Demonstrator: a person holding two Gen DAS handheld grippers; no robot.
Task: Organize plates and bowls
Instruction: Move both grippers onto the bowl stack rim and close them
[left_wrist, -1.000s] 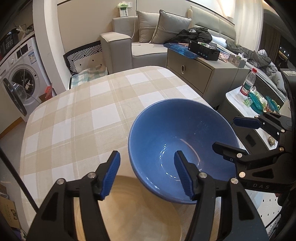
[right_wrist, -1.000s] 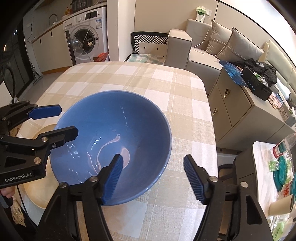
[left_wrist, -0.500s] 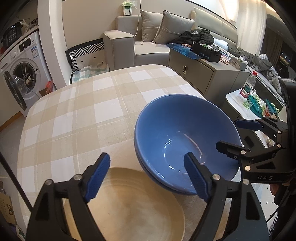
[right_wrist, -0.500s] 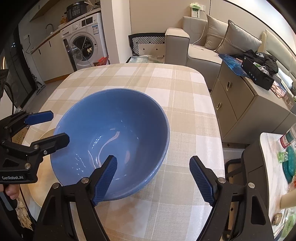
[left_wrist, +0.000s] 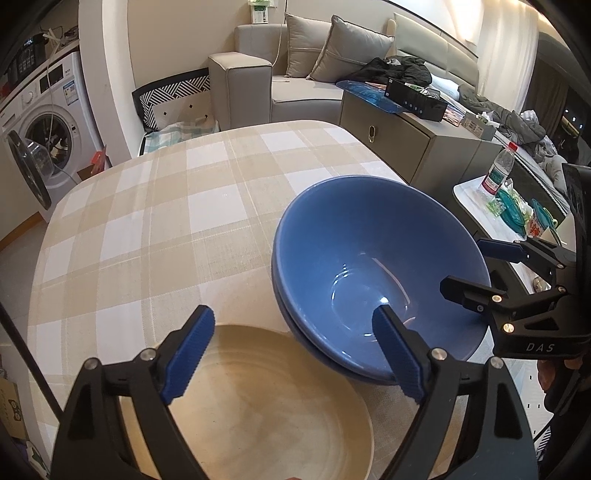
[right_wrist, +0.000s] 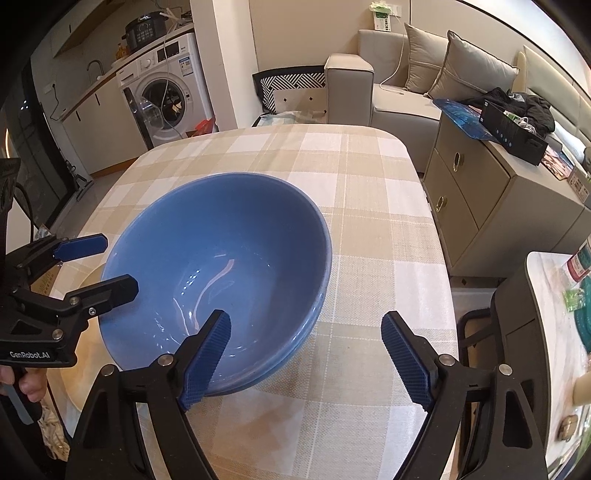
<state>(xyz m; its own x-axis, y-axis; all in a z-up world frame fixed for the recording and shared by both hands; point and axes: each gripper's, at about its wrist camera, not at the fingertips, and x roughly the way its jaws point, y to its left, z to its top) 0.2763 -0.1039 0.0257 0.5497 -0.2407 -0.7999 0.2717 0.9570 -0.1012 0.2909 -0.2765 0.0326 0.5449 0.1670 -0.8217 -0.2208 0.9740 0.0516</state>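
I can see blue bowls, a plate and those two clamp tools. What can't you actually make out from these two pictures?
- Lower blue bowl: both views show only its rim; the upper blue bowl nested in it hides the rest.
- Beige plate: cut off by the bottom edge in the left view, partly behind the left gripper fingers.
- Bottle label: too small to read.
- Person: only fingertips behind the tool handles.

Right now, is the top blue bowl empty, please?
Empty: the top bowl shows only bare glazed bottom with light reflections, nested in another.
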